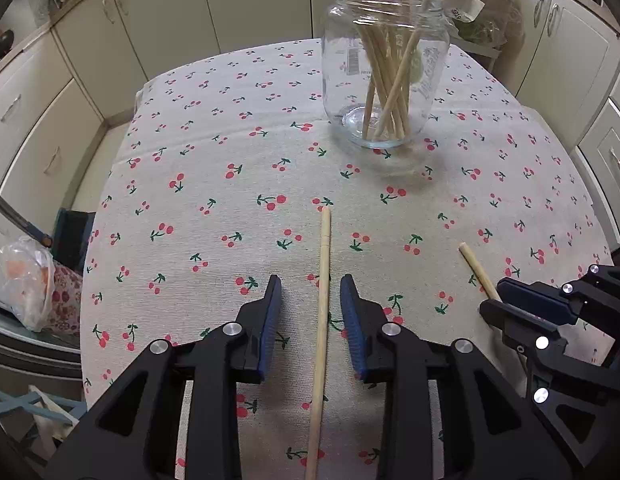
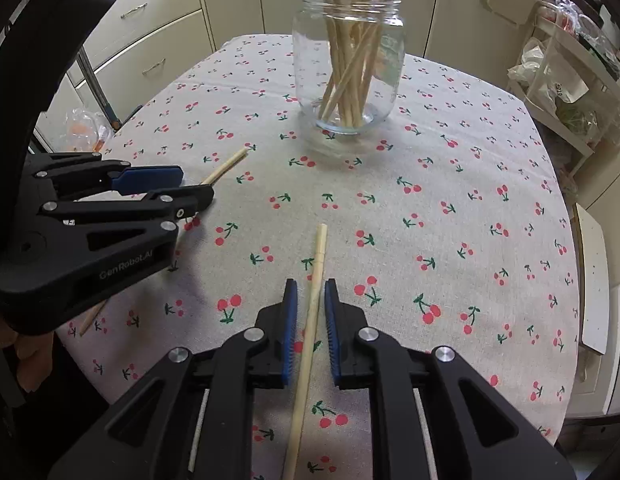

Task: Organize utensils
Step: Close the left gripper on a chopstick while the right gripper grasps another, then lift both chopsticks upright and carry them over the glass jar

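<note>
Lying on the tablecloth (image 1: 214, 184), two chopsticks (image 1: 322, 300) (image 2: 310, 320) flank one jar (image 1: 384, 72).

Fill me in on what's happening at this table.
A person holds a gripper in each hand and is sorting chopsticks into a glass jar on the cherry-print tablecloth. The left gripper straddles one loose chopstick, the right gripper another chopstick. Both sticks lie on the cloth between open jaws, not gripped. The jar already holds a bundle.
</note>
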The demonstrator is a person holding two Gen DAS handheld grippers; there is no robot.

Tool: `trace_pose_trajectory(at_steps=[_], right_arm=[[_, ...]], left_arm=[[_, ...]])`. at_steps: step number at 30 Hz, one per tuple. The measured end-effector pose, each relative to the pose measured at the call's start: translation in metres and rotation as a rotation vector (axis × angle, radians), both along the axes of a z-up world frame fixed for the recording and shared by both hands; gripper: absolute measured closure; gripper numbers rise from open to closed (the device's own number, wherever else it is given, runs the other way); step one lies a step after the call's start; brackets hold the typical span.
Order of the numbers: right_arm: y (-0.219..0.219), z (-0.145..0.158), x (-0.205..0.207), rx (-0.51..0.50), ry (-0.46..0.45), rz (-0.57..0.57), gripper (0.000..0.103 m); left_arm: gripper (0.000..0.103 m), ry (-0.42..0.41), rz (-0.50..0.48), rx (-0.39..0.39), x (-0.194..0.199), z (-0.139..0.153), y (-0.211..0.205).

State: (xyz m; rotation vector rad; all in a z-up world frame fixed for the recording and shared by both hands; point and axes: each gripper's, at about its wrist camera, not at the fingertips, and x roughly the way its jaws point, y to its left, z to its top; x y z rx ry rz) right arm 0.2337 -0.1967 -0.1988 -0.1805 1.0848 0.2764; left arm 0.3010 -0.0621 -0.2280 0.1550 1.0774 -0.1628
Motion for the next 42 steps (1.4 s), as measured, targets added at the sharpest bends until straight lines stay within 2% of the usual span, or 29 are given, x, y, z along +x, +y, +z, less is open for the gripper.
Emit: trace_pose_trajectory(at_steps=[7, 9, 10, 11, 15, 19, 22, 24, 26, 28, 30, 31, 36, 39, 42], right_arm=[[0.005, -0.001, -0.005, -0.039, -0.035, 0.027, 0.089], [0.01, -0.001, -0.008, -0.064, -0.05, 0.046, 0.092], [0.012, -0.001, -0.008, -0.069, -0.048, 0.052, 0.095], [0.012, -0.001, -0.007, -0.06, -0.04, 0.049, 0.095], [0.003, 0.0, 0.001, -0.001, 0.016, 0.03, 0.096], [0.01, 0.001, 0.003, -0.048, 0.029, 0.064, 0.096], [0.018, -0.001, 0.0, -0.101, -0.008, 0.098, 0.096], [0.018, -0.001, 0.0, -0.099, -0.009, 0.092, 0.096], [0.007, 0.0, 0.004, -0.014, 0.018, 0.043, 0.097], [-0.008, 0.001, 0.006, 0.09, 0.036, -0.02, 0.097], [-0.026, 0.007, 0.004, 0.207, 0.027, -0.087, 0.097], [-0.034, 0.01, 0.002, 0.259, 0.02, -0.118, 0.097], [-0.058, 0.028, 0.0, 0.459, -0.057, -0.211, 0.097], [-0.064, 0.047, -0.001, 0.526, -0.139, -0.225, 0.097], [-0.064, 0.066, -0.002, 0.562, -0.216, -0.228, 0.097]], left_arm=[[0.073, -0.016, -0.007, -0.007, 0.001, -0.001, -0.001], [0.086, -0.016, -0.031, -0.024, 0.001, -0.001, -0.003], [0.097, -0.015, -0.043, -0.022, 0.0, 0.0, -0.006], [0.098, -0.012, -0.05, -0.021, -0.001, 0.0, -0.007], [0.098, 0.003, -0.066, -0.029, -0.005, 0.001, -0.01], [0.098, 0.019, -0.072, -0.02, -0.006, 0.0, -0.011], [0.097, 0.04, -0.069, -0.018, -0.001, 0.0, -0.012], [0.098, 0.059, -0.073, -0.032, 0.004, 0.0, -0.011], [0.098, 0.083, -0.067, -0.082, 0.008, 0.001, -0.006], [0.098, 0.054, -0.046, -0.116, 0.005, 0.009, 0.003], [0.099, 0.028, -0.028, -0.192, 0.003, 0.018, 0.014], [0.099, 0.001, -0.022, -0.247, 0.001, 0.025, 0.02], [0.099, -0.16, -0.013, -0.418, -0.007, 0.063, 0.033], [0.098, -0.249, -0.005, -0.487, -0.007, 0.086, 0.033], [0.098, -0.341, -0.001, -0.521, -0.006, 0.109, 0.029]])
